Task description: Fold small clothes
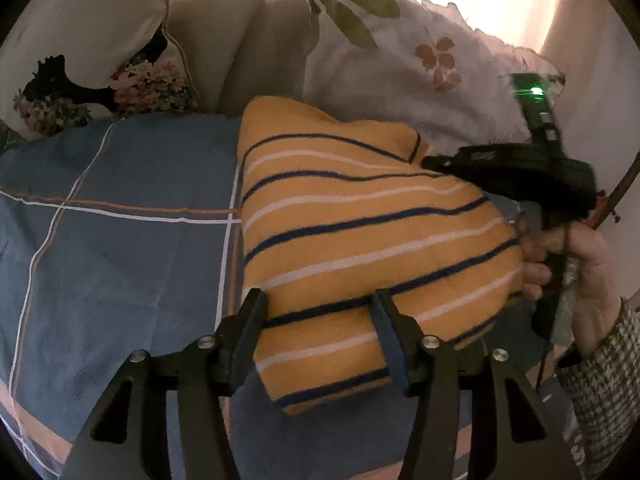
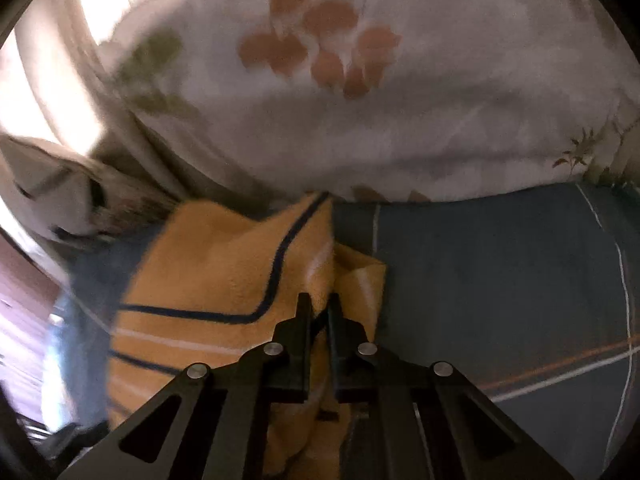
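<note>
Garment: your orange knit [image 1: 360, 240] with navy and white stripes lies folded on the blue checked bedsheet [image 1: 120, 248], bunched into a thick, roughly triangular bundle.
Garment surface: fuzzy, soft pile; thin navy lines alternate with white ones, running across the top layer.
Left gripper: your left gripper [image 1: 320, 316] stands wide, its two fingers spread over the near edge of the garment, one on each side of a striped band; whether they press the cloth you cannot tell.
Right gripper: your right gripper [image 2: 319, 312] is narrowed to a slim gap with a fold of the orange cloth [image 2: 224, 272] pinched between the fingers.
Right hand: in the left wrist view your right hand [image 1: 576, 256] wraps the black handle at the garment's right edge, a checked sleeve cuff at the wrist.
Left view only: it shows the whole bundle, the right tool with its green light, and a dark-printed floral cushion [image 1: 100, 60] at the far left.
Right view only: it shows the pinched fold up close, a second orange layer just beside it on the sheet [image 2: 500, 280], blurred.
Far end: a white pillow [image 1: 420, 72] with pink blossoms and green leaves rests behind the garment, touching its far edge; the same pillow [image 2: 360, 100] fills the top of the right view.
</note>
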Demonstrator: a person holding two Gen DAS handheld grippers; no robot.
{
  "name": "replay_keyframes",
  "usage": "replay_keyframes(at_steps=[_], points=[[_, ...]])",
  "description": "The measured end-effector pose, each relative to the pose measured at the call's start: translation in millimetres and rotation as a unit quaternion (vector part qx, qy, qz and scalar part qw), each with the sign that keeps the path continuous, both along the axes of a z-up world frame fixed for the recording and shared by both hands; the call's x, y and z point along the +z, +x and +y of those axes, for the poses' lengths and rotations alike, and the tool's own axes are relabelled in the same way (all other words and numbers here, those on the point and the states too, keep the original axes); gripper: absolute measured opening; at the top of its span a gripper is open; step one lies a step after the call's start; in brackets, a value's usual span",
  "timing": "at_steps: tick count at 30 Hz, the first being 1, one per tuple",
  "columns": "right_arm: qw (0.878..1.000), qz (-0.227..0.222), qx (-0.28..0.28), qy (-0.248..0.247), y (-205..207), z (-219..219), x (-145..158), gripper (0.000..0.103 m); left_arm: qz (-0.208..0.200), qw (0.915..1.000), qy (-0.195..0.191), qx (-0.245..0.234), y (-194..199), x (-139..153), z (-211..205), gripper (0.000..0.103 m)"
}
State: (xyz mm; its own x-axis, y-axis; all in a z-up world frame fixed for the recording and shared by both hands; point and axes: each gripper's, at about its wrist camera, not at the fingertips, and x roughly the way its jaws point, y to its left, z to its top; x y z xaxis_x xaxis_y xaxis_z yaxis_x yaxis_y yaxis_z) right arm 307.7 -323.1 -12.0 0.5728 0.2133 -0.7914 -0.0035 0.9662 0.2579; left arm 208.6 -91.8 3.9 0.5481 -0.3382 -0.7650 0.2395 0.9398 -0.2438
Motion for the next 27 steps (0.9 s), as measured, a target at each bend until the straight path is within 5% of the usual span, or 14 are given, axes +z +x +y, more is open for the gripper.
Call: replay_keyframes(at_steps=[7,11,16,20,27], points=[[0.998,-0.053,-0.024,-0.011,-35,-21,41,0.014,0.015,0.9989,-0.045,0.000,-9,5,18,0.059],[0.995,-0.078,0.007,0.065,-87,-28,63,0.014,-0.007,0.9977,-0.067,0.011,-31,17,38,0.059],[0.989,-0.067,0.048,0.119,-132,-2,38,0.014,-0.016,0.9943,-0.092,0.052,-53,18,67,0.059],[0.994,-0.010,0.002,0.107,-129,-2,0,0.014,-0.027,0.9931,-0.086,0.076,-72,17,80,0.059],[0.987,-0.021,-0.027,0.157,-170,-10,-1,0.014,-0.070,0.9914,-0.062,0.092,-102,28,91,0.059]])
